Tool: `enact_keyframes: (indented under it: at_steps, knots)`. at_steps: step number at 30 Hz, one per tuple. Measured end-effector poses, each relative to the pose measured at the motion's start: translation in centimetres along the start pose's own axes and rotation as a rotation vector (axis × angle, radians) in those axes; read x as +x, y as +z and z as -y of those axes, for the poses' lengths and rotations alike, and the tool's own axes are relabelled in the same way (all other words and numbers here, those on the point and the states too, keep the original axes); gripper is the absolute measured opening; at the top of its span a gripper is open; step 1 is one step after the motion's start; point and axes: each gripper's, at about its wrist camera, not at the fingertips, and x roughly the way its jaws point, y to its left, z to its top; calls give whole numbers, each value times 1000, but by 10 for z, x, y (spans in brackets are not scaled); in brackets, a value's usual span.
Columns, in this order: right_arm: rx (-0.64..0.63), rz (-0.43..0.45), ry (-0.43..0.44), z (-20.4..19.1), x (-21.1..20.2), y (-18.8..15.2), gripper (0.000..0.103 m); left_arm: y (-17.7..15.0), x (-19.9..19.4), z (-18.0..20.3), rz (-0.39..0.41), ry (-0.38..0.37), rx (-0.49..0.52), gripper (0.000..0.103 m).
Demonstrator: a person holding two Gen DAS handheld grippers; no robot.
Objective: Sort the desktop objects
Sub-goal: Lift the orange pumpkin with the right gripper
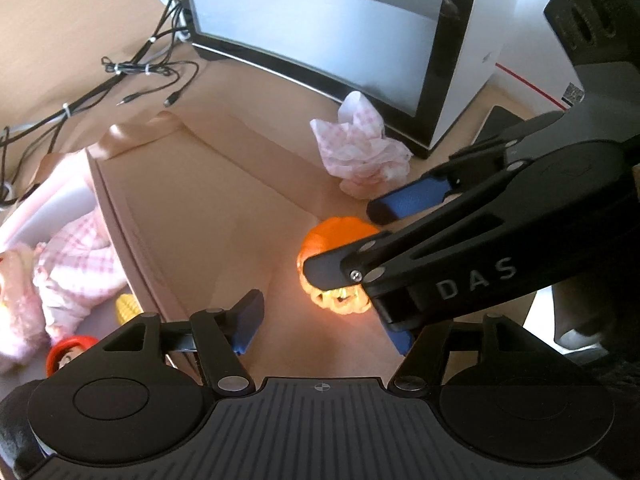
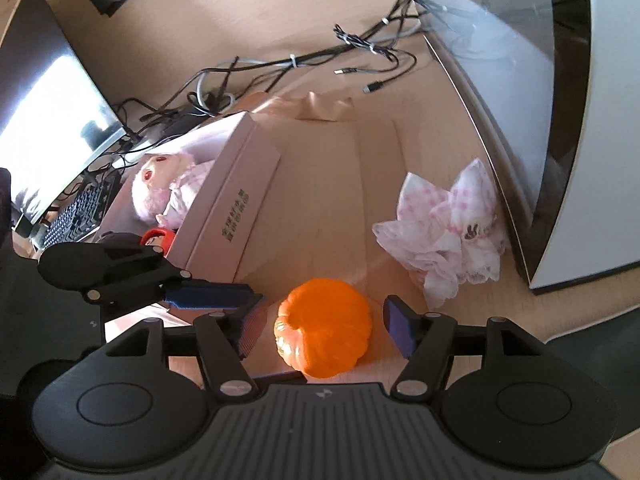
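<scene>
Here the right tool is spread wide around the orange pumpkin without touching it, and the left tool is released too.

Orange ribbed toy pumpkin tipped on its side on the bench, crumpled pink-and-white checked cloth lying near it, pink doll and red-capped figure lying inside an open cardboard box

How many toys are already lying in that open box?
3 that I can see: a pink doll, a small red-capped figure beside it, and a yellow corn-like piece. The box wall may hide more.
</scene>
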Motion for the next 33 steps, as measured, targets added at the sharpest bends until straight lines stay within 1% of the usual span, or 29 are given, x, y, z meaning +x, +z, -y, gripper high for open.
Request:
enact_keyframes:
  at_steps: [1, 3, 7, 8, 11, 13, 15, 19, 22, 25, 30, 33]
  knots:
    - [9, -5, 2, 1, 1, 0, 65, 1, 1, 1, 5, -2, 3, 71]
    - [25, -15, 7, 3, 3, 0, 65, 1, 2, 3, 12, -3, 7, 71]
    - [26, -26, 13, 2, 6, -1, 64, 1, 2, 6, 22, -3, 22, 64]
    - [28, -28, 13, 2, 6, -2, 64, 1, 1, 7, 24, -1, 28, 61]
    - [34, -15, 7, 5, 0, -3, 64, 1, -2, 13, 41, 9, 54, 57]
    - [40, -5, 2, 7, -3, -3, 64, 1, -4, 16, 52, 2, 73, 59]
    - [65, 7, -12, 14, -10, -3, 64, 1, -2, 16, 47, 1, 67, 59]
    - [60, 17, -45, 21, -15, -2, 64, -2, -4, 7, 37, 50, 24, 60]
    - [42, 18, -35, 18, -13, -1, 64, -6, -8, 4, 29, 72, 15, 60]
    - [19, 25, -23, 15, -14, 0, 64, -10, -11, 2, 5, 108, 11, 60]
    - [36, 20, 14, 20, -19, 0, 64, -4, -15, 4, 9, 60, -1, 61]
    - [38, 9, 12, 25, -20, 0, 64, 0, -18, 5, 12, 31, -8, 64]
